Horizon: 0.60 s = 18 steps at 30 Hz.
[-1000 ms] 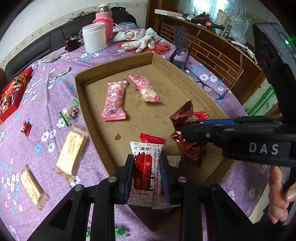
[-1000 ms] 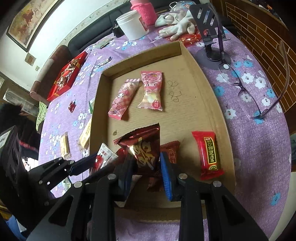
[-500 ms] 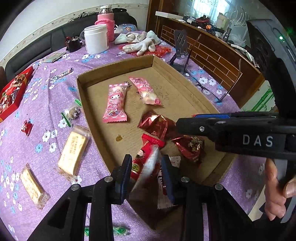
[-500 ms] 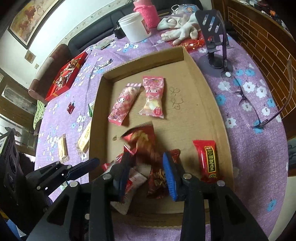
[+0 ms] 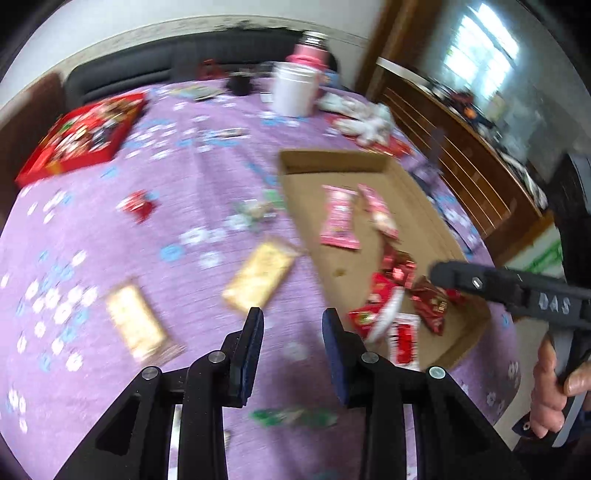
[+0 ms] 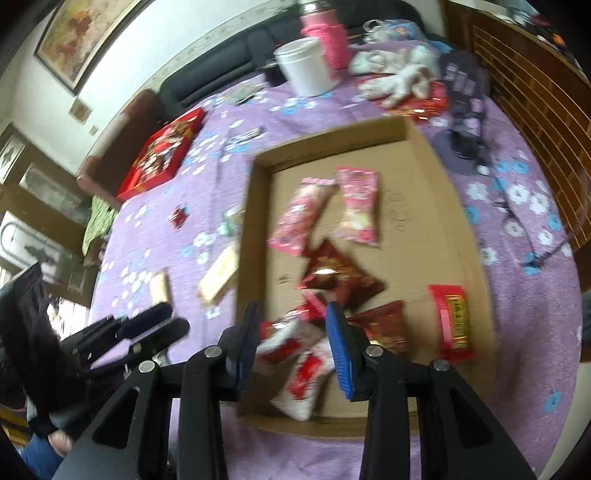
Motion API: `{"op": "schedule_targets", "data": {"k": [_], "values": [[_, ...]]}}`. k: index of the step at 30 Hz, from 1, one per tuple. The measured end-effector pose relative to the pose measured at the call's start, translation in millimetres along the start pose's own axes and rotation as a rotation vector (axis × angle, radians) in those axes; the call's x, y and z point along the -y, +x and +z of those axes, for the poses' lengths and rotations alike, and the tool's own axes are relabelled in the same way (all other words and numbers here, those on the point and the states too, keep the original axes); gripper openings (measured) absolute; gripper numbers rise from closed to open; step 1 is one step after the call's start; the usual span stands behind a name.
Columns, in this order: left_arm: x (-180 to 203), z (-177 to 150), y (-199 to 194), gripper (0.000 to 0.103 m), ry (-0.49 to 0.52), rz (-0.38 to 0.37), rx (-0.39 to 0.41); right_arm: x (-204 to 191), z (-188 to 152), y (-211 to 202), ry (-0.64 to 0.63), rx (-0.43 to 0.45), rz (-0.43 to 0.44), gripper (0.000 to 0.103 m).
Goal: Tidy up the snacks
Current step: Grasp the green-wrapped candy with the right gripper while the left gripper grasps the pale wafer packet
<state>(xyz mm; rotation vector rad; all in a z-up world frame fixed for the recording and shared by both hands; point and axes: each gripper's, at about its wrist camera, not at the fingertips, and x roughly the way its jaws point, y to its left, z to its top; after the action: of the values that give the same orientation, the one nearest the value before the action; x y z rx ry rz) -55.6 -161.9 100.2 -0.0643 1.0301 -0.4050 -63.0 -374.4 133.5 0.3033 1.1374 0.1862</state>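
A shallow cardboard tray (image 5: 424, 206) (image 6: 454, 206) lies on the purple flowered cloth. It holds two pink packets (image 6: 332, 206), a dark red foil packet (image 6: 338, 275), a red bar (image 6: 452, 321) and red-and-white packets (image 6: 299, 363) (image 5: 391, 321) near its front edge. My left gripper (image 5: 291, 325) is open and empty over the cloth, left of the tray. Two yellow biscuit packs (image 5: 262, 275) (image 5: 135, 321) lie just ahead of it. My right gripper (image 6: 291, 325) is open and empty above the tray's front left corner.
A red gift box (image 5: 81, 140) sits at the far left. A white tub (image 6: 306, 66), a pink bottle (image 6: 325, 33) and white gloves (image 6: 395, 74) stand at the back. Small candies (image 5: 136, 205) and a green wrapper (image 5: 291, 417) lie on the cloth. Glasses (image 6: 535, 236) lie right of the tray.
Both grippers opened and dropped their packets into the tray. My left gripper swung left, out over the cloth. My right gripper drew back from the dark red packet.
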Motion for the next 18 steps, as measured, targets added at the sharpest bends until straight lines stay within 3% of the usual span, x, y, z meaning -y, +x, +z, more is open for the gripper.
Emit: {"op": "schedule_targets", "data": {"k": [10, 18], "values": [[-89, -39, -22, 0.034, -0.243, 0.056, -0.019, -67, -17, 33, -0.203, -0.117, 0.096, 0.035], [-104, -75, -24, 0.034, -0.319, 0.061, -0.053, -113, -51, 75, -0.450, -0.298, 0.097, 0.035]]}}
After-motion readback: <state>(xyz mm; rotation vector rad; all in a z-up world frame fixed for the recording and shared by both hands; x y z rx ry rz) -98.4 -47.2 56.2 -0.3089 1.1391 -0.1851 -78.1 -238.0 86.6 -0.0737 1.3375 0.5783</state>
